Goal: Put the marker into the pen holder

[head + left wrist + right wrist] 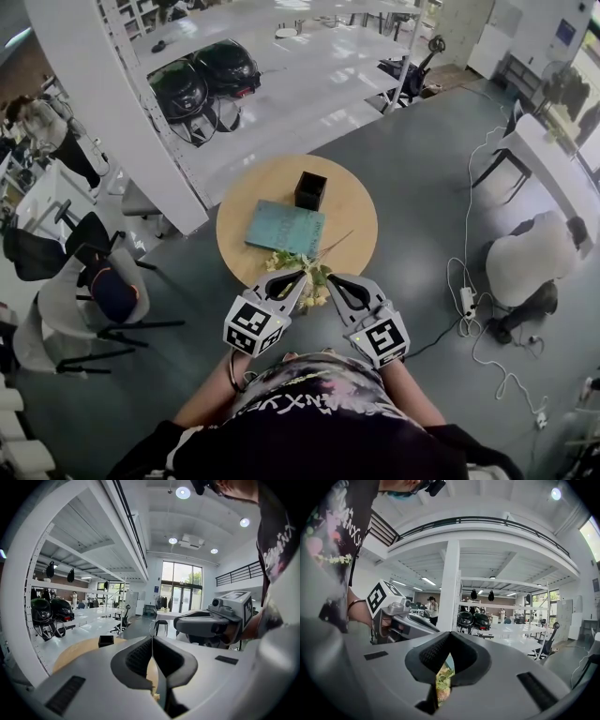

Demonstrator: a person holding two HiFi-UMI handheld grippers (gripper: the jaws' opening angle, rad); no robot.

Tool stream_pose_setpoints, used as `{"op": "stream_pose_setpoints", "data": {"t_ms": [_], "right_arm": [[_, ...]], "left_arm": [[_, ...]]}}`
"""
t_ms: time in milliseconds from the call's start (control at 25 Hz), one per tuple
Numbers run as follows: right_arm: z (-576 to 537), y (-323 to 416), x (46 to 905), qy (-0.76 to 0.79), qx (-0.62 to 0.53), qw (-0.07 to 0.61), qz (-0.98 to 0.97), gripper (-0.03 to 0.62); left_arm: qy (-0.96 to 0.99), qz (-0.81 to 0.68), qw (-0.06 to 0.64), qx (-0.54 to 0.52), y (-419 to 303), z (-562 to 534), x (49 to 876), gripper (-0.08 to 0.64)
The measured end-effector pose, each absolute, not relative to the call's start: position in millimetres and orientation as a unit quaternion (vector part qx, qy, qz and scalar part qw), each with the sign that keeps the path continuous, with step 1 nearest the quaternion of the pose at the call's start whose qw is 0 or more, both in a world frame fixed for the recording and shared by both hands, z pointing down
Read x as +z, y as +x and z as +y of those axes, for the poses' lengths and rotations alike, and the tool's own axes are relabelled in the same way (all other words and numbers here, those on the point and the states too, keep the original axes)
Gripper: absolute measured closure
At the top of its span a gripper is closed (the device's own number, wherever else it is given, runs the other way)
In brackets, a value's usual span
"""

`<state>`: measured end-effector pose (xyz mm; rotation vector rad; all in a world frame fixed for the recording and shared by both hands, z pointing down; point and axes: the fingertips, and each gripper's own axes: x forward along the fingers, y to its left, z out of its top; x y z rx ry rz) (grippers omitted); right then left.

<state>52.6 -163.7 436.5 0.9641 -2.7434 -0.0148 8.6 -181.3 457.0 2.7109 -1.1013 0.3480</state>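
Two grippers are being held side by side over the near edge of the round wooden table (240,214), tips pointing toward its middle. Both are being held closed and empty. The left gripper (300,276) is being shown in its own view with its dark ribbed pads meeting at the tip and nothing between them. Same deal with the right gripper (331,279) in its own view, only a bit of greenery being glimpsed through the slot below the pads.

The marker (337,243) is being seen only in the head view, and honestly just as a thin dark stick. It's lying flat and slanted on the right half of the table, just off the near right corner of the teal book (285,228). Its lower end is being pointed at the flowers (296,264) by the near edge. Colour, cap and label are too small to be made out. It isn't being touched by either gripper.

The pen holder (310,190) is being seen as a small black square box with an open top. It's standing upright near the far edge of the table, right by the book's far right corner and apart from the marker.

A couple of dark helmets (202,77) are being stored on the white shelving beyond the table.
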Motion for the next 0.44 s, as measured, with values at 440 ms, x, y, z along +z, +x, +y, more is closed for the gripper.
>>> {"op": "stream_pose_setpoints", "data": {"t_ms": [440], "right_arm": [[-176.9,63.1,440.8,0.33,-0.005,0.119,-0.936,0.591]], "left_arm": [[0.915,-0.373,0.097,0.12,17.1,-194.6,459.3,0.534]]}}
